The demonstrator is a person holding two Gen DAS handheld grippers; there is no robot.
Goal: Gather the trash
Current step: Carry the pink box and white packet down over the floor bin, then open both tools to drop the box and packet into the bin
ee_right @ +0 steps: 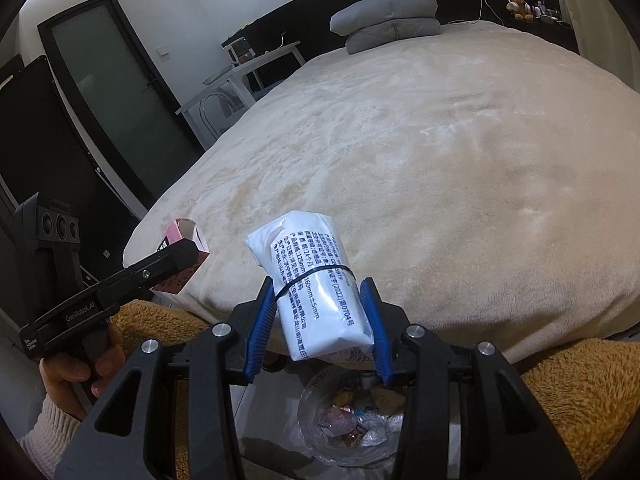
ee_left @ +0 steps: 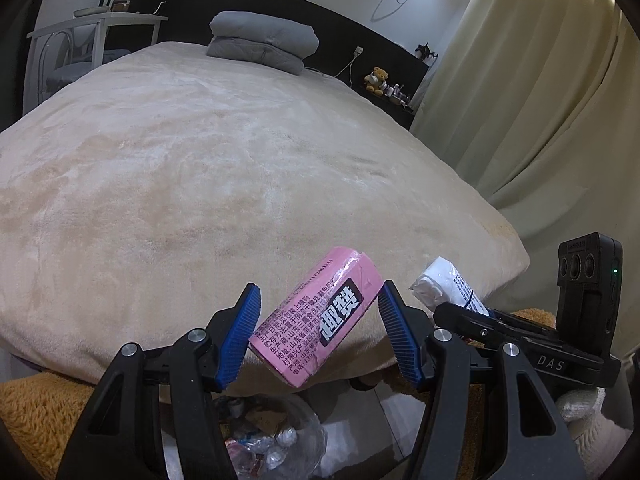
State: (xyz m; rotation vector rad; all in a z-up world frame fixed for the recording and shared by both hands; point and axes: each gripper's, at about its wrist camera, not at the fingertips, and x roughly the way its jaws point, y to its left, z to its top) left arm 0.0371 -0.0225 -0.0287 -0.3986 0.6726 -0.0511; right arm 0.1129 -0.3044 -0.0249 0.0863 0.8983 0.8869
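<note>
My left gripper (ee_left: 320,332) is shut on a pink carton (ee_left: 316,316) with black print, held tilted above a trash bin (ee_left: 276,440) lined with a clear bag and holding wrappers. My right gripper (ee_right: 320,328) is shut on a white tissue pack (ee_right: 316,284) bound by a black band, also above the bin (ee_right: 352,420). In the left wrist view the tissue pack (ee_left: 448,284) and right gripper show at right. In the right wrist view the pink carton (ee_right: 182,252) and left gripper (ee_right: 172,260) show at left.
A bed with a cream plush blanket (ee_left: 224,160) fills the view, with a folded grey quilt (ee_left: 264,40) at its head. An orange fleece (ee_right: 580,380) hangs at the bed's foot. Curtains (ee_left: 540,92) stand right, a white side table (ee_left: 100,28) left, a dark door (ee_right: 116,92).
</note>
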